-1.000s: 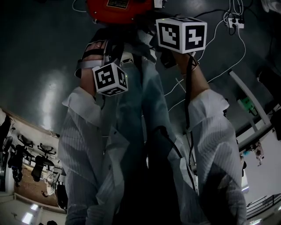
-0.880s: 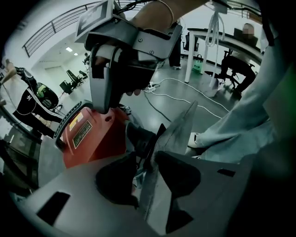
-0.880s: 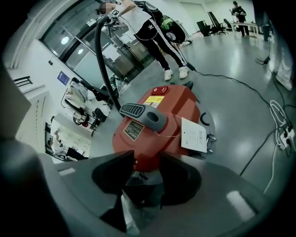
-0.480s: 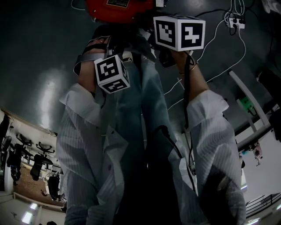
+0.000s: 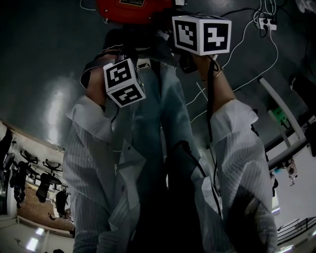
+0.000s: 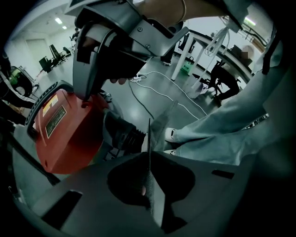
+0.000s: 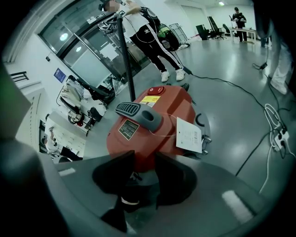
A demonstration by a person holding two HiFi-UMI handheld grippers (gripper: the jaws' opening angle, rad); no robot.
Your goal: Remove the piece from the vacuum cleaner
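Observation:
The red vacuum cleaner (image 5: pixel 132 8) stands on the floor at the top of the head view. My left gripper (image 6: pixel 149 139) hangs beside its body (image 6: pixel 69 134), close to the black ribbed hose socket (image 6: pixel 122 134). Its jaws are closing and stand almost together, with nothing that I can make out between them. My right gripper (image 7: pixel 145 162) hovers above the vacuum cleaner (image 7: pixel 157 120) and its grey handle (image 7: pixel 138 112). Its jaws stand a narrow gap apart, with red casing showing through. A dark part with a pale band (image 7: pixel 126 201) lies low in that gap. In the head view both marker cubes hide the jaws.
A white tag (image 7: pixel 188 135) hangs from the vacuum. White cables and a power strip (image 5: pixel 264 23) lie on the grey floor to the right. A person in a dark tracksuit (image 7: pixel 155 34) stands behind the vacuum cleaner by a black pole. My own legs are directly below.
The left gripper's cube has tilted and risen slightly towards the vacuum cleaner. The right gripper's cube has edged up and left a little.

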